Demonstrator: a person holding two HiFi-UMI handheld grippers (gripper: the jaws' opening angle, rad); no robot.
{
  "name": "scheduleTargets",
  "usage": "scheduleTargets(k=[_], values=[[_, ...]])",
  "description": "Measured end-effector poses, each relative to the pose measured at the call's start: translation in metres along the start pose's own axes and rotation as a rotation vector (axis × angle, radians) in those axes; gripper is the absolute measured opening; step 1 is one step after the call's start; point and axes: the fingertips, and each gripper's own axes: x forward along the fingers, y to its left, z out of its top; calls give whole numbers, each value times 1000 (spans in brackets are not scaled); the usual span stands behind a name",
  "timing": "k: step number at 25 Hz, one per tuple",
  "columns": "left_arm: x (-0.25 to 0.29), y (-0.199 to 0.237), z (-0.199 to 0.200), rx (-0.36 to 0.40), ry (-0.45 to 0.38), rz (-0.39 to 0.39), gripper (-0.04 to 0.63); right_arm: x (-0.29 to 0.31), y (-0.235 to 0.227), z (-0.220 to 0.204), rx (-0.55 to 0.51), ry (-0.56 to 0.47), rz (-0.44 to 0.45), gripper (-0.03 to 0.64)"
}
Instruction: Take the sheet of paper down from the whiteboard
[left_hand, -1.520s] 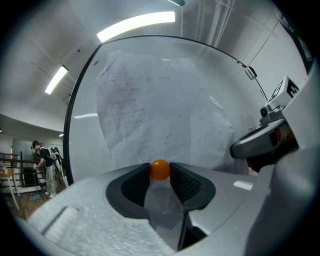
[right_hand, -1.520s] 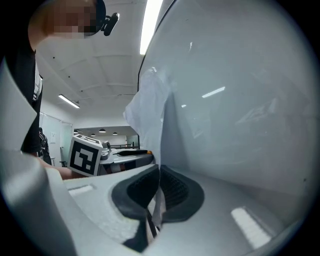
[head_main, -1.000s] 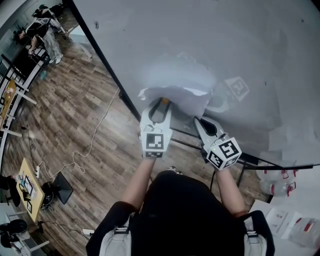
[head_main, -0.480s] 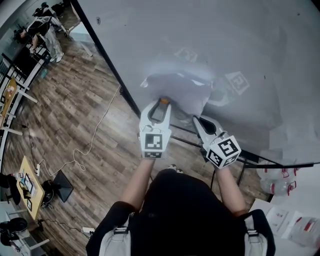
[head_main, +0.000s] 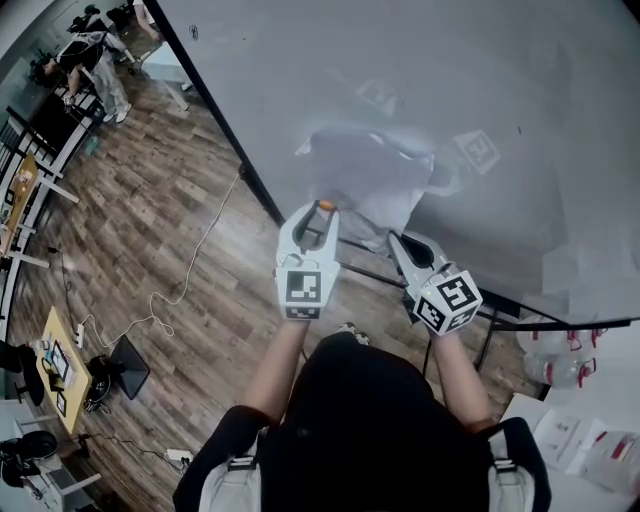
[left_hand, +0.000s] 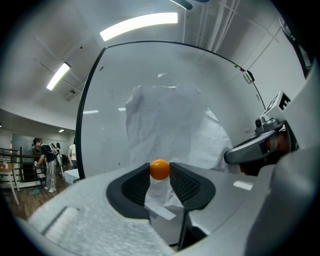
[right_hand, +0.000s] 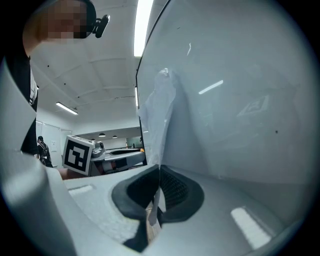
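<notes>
Holding sheet of paper (head_main: 365, 175) crumpled near whiteboard (head_main: 470, 70), gripped at two spots so it can't drop. Left gripper (head_main: 322, 212) pinches orange ball (left_hand: 159, 169), likely its pinning magnet, jaws part-spread. Right gripper (right_hand: 159, 174) clamped tight on sheet's edge.

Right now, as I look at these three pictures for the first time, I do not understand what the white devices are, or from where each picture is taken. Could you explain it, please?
There is no robot here: a person holds a two-jaw gripper in each hand. The head view looks down from the person's head. The other two views come from cameras riding on each gripper. In front stands a whiteboard with a crumpled sheet of paper against it. The left gripper pinches a small orange ball, perhaps a magnet, in front of the paper. The right gripper is shut on the paper's edge. Below is a wooden floor.
</notes>
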Motion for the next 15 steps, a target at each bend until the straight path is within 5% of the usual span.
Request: scheduleTargets(k=[15], values=[[-56,0,-19,5,55,13,133,-18,24,-45,4,45,-33,5]])
